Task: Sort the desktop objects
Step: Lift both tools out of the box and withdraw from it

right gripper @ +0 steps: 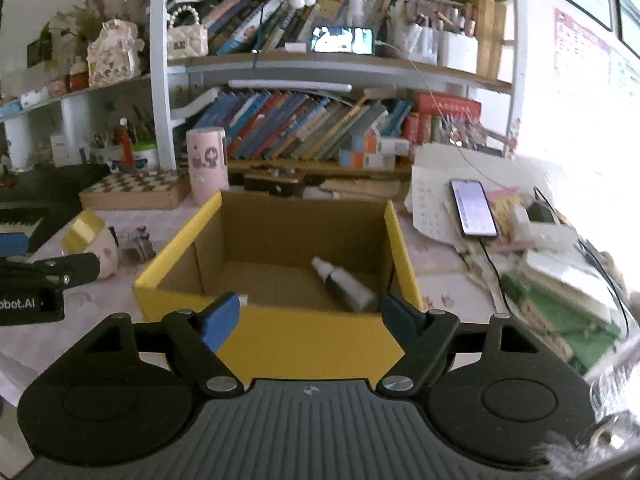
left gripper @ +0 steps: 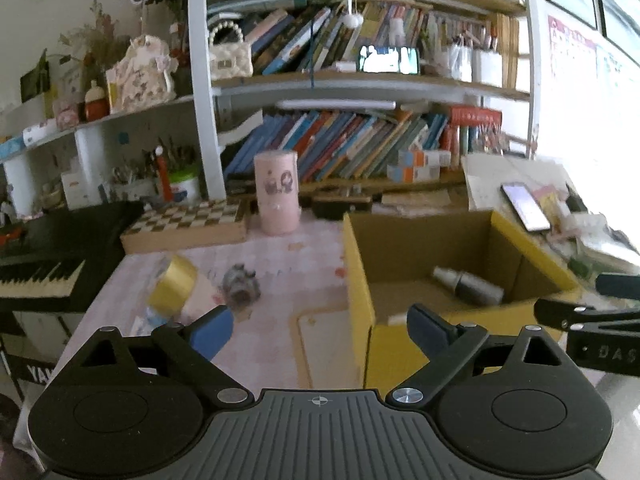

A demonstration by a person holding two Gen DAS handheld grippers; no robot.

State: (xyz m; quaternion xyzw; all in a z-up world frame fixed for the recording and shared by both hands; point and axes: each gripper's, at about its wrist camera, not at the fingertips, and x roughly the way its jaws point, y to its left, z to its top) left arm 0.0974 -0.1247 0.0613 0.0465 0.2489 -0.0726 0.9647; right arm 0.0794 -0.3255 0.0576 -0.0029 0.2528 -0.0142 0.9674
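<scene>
Cardboard box [right gripper: 276,340] with yellow outer walls sits on the pink desk [left gripper: 288,264], its top open, and it serves as the landmark for everything else. Nearest the right wrist camera, the right gripper [right gripper: 310,320] hovers at the box's near wall with its jaws spread apart and nothing between them; through the gap the near wall and the box floor show. Inside the box, toward its right near corner, a small grey spray bottle [right gripper: 346,286] lies on its side with its white cap pointing toward the far wall. In the left wrist view the left gripper [left gripper: 320,330] hangs just left of the box, over the desk, its jaws spread wide and empty. Left of the box on the desk lie a roll of gold tape [left gripper: 174,286] and, between that roll and the box, a small grey object [left gripper: 241,286] too blurred to make out. Beyond the box's far left corner a pink cylindrical container [left gripper: 277,192] stands upright, with a checkered board [left gripper: 188,224] lying flat to its left. Right of the box, a phone [right gripper: 473,207] with a lit screen rests on a heap of papers and books. Behind the box, at the back of the desk, shelves [right gripper: 312,128] hold rows of leaning books.
</scene>
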